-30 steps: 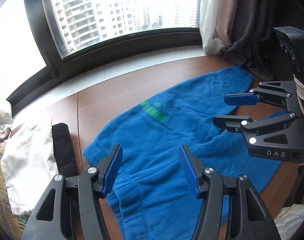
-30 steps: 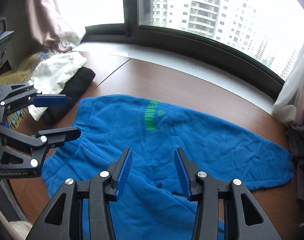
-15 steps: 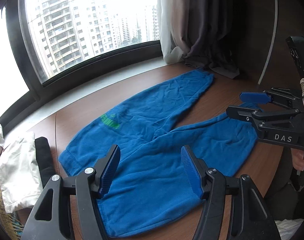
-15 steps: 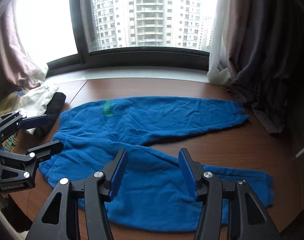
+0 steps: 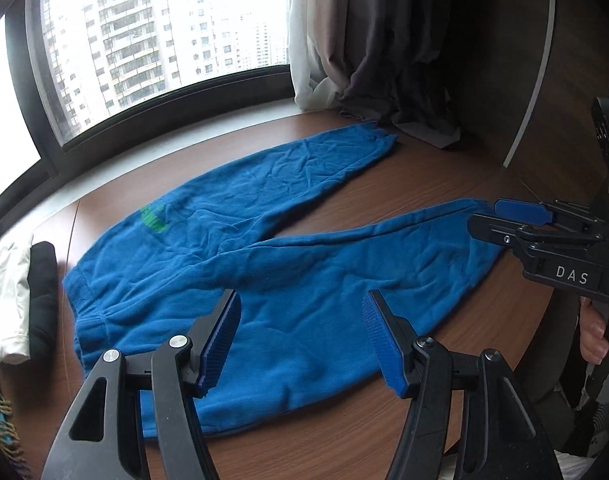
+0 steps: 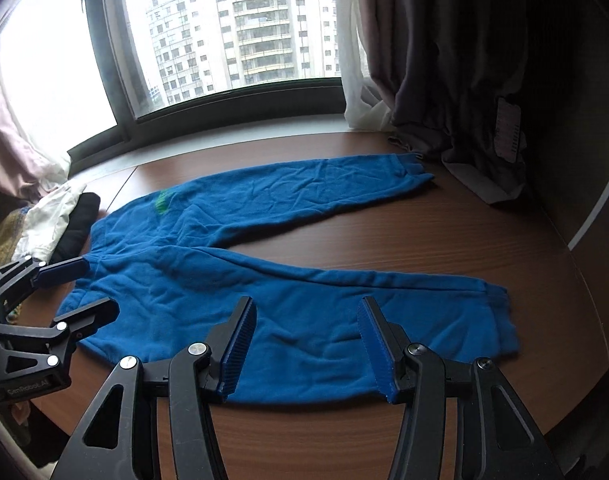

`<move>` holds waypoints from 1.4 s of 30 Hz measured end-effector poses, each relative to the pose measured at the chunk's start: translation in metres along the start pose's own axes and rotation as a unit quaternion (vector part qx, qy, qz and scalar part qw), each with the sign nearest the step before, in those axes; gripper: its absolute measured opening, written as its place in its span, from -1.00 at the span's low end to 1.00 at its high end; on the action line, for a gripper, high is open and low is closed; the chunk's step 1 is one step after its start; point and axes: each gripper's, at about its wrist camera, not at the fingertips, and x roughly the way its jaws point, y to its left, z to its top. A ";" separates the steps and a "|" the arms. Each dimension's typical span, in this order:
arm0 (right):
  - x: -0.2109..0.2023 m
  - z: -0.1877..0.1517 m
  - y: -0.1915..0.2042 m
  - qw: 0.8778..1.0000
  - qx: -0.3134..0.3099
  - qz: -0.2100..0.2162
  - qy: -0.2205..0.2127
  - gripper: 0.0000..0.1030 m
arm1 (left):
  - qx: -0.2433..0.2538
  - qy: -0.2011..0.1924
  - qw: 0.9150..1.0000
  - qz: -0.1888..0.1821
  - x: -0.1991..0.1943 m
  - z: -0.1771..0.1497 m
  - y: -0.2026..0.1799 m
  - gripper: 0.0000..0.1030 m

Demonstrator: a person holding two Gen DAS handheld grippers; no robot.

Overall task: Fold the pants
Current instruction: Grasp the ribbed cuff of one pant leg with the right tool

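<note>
At far left on the brown wooden table, a crumpled white cloth over a folded black garment, with a yellowish woven textile beside them. Just right of that pile, the waistband end of the blue fleece pants, spread flat on the tabletop with a small green print near the waist. Two legs splayed in a V toward the right: far leg running to the dark grey curtain by the window, near leg lying along the table's front edge, cuff at right. Left gripper hanging above the seat of the pants, black frame, blue ribbed pads standing well apart, nothing between them, no cloth touched. Right gripper hovering over the near leg, jaws likewise parted, holding nothing. In the left wrist view, right gripper seen side-on near the near leg's cuff, fingers of a person's hand wrapped on its handle at the right edge.
</note>
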 end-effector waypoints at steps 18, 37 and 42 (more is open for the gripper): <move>0.026 -0.045 -0.164 0.993 0.109 -0.020 0.039 0.03 | -0.020 0.029 0.999 0.004 0.075 0.012 -0.122 0.26; 0.058 -0.074 -0.226 0.982 0.164 -0.068 0.057 0.02 | 0.023 0.060 0.998 0.015 0.122 0.019 -0.162 0.27; 0.065 -0.069 -0.219 0.985 0.142 -0.079 0.060 0.01 | 0.028 0.058 0.998 0.021 0.121 0.020 -0.161 0.28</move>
